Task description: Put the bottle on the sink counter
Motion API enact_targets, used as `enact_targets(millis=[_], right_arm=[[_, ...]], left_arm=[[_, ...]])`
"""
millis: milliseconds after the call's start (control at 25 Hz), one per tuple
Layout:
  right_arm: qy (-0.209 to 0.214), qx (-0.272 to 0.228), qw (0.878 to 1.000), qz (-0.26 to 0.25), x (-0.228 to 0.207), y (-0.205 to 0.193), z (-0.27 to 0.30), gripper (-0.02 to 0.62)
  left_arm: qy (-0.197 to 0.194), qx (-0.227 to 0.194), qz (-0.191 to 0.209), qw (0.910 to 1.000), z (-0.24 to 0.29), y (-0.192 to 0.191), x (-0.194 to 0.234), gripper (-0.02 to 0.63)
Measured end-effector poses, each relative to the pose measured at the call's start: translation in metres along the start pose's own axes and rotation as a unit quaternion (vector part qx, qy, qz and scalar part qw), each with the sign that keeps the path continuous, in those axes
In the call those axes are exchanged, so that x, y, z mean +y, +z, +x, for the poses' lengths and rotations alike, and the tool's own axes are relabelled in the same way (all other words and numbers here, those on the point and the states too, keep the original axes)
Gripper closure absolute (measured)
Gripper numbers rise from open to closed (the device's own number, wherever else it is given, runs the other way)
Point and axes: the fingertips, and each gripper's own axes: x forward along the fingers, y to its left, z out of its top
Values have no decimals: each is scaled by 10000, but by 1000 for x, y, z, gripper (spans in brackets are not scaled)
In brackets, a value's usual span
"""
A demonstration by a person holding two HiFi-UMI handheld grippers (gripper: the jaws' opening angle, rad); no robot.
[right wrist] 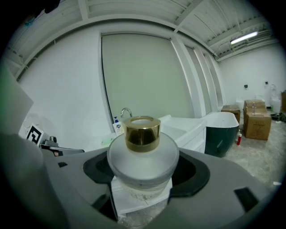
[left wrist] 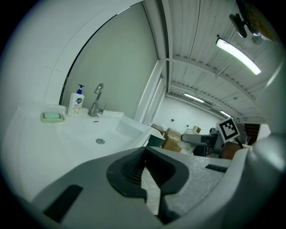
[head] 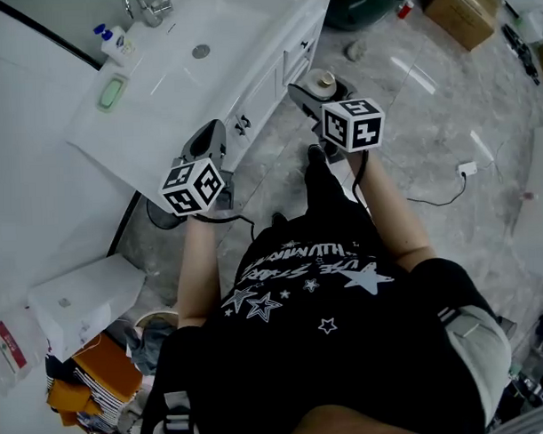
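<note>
We hold the bottle (right wrist: 143, 154) in our right tongs (head: 313, 89), which are closed on its frosted round body just under the gold cap (right wrist: 142, 132). The cap stands upright above the jaws, so the bottle rides level. That suits a thing we mean to set down on its base. Something white shows below the body between the jaws, and we cannot tell whether it is a label or a box edge.

The bottle is in the air over the grey floor (head: 427, 99), not on the desk (head: 104, 142). The white desk with its basin (head: 203, 40) lies ahead and to the left of the right tongs, beyond the cabinet front (head: 258, 96).

Our left tongs (left wrist: 144, 170) are drawn narrow, with the pads meeting at the tips and nothing between them. They hang just beside the desk's near edge, pointing across the basin, probably to stay out of the way.

The corner far beyond the left tongs carries a soap dispenser (left wrist: 76, 100), a green soap dish (left wrist: 52, 116) and the tap (left wrist: 97, 99). We therefore judge the bare stretch nearer the tongs to be the likeliest landing place.

The next move calls for carrying the right tongs up and leftward over the rim. We would then lower until the base rests flat, and only then ease the jaws. The frosted surface looks smooth, so the bottle could slip if we loosen early.
</note>
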Motion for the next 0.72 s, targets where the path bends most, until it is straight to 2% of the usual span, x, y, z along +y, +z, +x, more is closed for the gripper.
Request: enact_targets(millis=[240,720], right_arm=[[250,85,9996,27,-44,19,54,273],[983,219,9946,-258,-146,92,164,273]], left_arm=[[239,-7,5,9997,56,21,11,597],[775,-174,-78,9968,191,79,12,597]])
